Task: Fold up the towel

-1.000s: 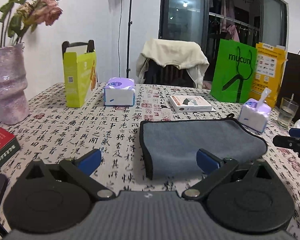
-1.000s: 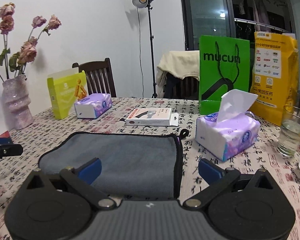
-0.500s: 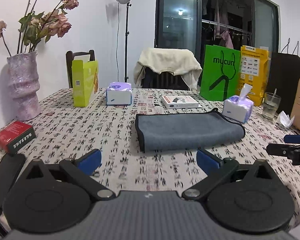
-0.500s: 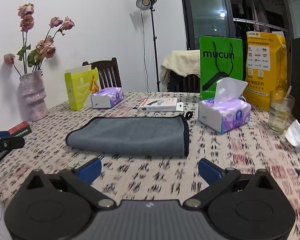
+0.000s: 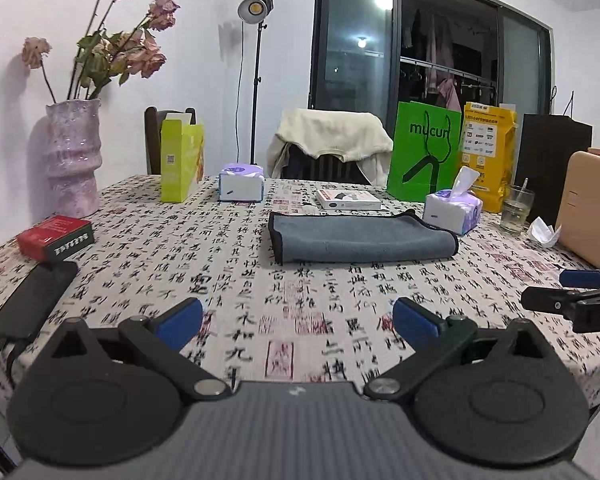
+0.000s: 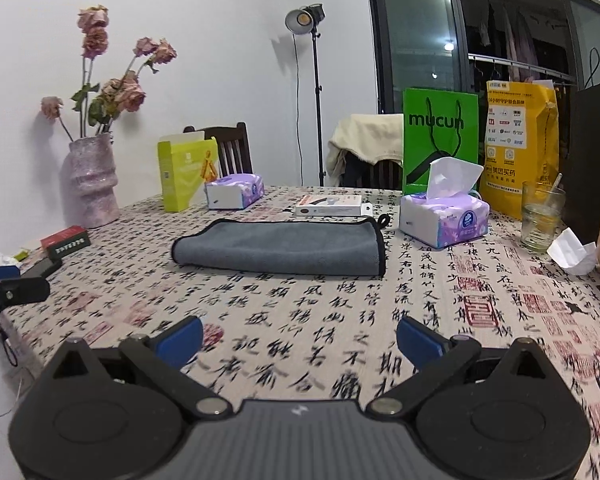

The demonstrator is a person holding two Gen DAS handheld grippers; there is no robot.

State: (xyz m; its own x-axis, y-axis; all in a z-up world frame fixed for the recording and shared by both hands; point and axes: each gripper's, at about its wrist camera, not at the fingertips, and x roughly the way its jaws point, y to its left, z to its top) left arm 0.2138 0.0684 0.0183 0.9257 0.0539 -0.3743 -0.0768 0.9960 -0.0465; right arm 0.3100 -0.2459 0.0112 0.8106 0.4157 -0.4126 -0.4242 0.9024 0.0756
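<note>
A grey towel [image 5: 360, 238] with black edging lies folded flat on the patterned tablecloth, mid-table; it also shows in the right wrist view [image 6: 280, 246]. My left gripper [image 5: 298, 320] is open and empty, well back from the towel near the table's front edge. My right gripper [image 6: 300, 338] is open and empty, also back from the towel. The right gripper's fingers [image 5: 580, 278] show at the right edge of the left wrist view; the left gripper's fingers [image 6: 0, 272] show at the left edge of the right wrist view.
Around the towel stand a tissue pack [image 6: 444, 216], a white box [image 5: 348, 199], a second tissue box [image 5: 241, 186], a green bag [image 5: 424, 154], a yellow bag [image 6: 520, 140], a glass [image 6: 540, 216], a pink vase [image 5: 74, 160], a red box [image 5: 56, 237] and a black phone [image 5: 32, 300].
Both grippers have pulled back and up from the towel towards the table's front edge. The towel lies still and looks smaller in both views.
</note>
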